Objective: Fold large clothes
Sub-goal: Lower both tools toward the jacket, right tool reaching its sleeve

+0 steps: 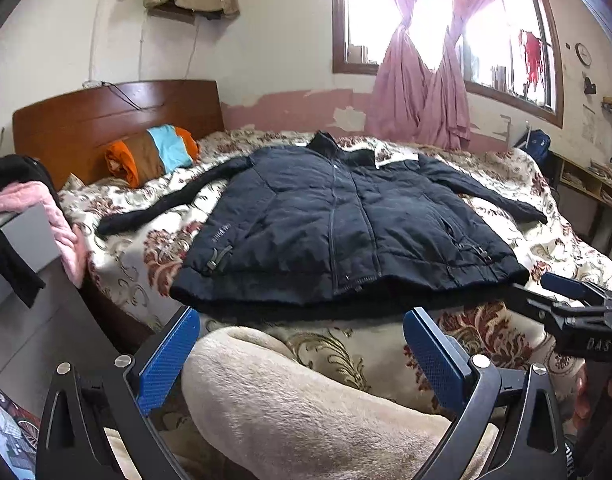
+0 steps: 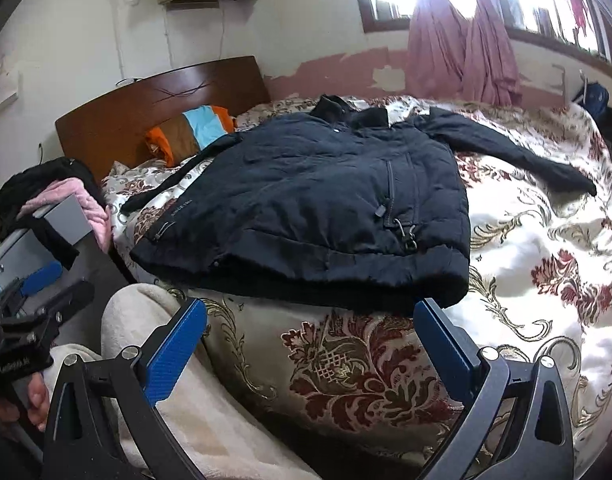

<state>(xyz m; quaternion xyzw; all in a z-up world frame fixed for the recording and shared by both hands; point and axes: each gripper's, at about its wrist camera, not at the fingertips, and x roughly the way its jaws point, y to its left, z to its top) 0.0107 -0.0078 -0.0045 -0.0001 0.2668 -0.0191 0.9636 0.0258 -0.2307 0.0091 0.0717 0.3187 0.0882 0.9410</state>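
A dark navy padded jacket (image 1: 337, 216) (image 2: 317, 204) lies flat and zipped on the floral bedspread (image 1: 146, 248) (image 2: 537, 248), collar toward the far wall, both sleeves spread outward, its hem at the bed's near edge. My left gripper (image 1: 302, 336) hovers open just short of the hem, with nothing between its blue pads (image 1: 170, 356). My right gripper (image 2: 311, 328) is also open, below the hem's right half, empty. In the left wrist view the right gripper (image 1: 553, 292) shows at the right edge; in the right wrist view the left gripper (image 2: 54, 284) shows at the left edge.
A beige fleece-covered leg (image 1: 306, 408) (image 2: 154, 380) of the person sits between the grippers and the bed. An orange, brown and blue bundle (image 1: 154, 152) rests by the wooden headboard (image 1: 106, 112). A grey nightstand (image 2: 38, 232) piled with pink and black clothes stands left. Pink curtains (image 1: 421, 92) hang at the window.
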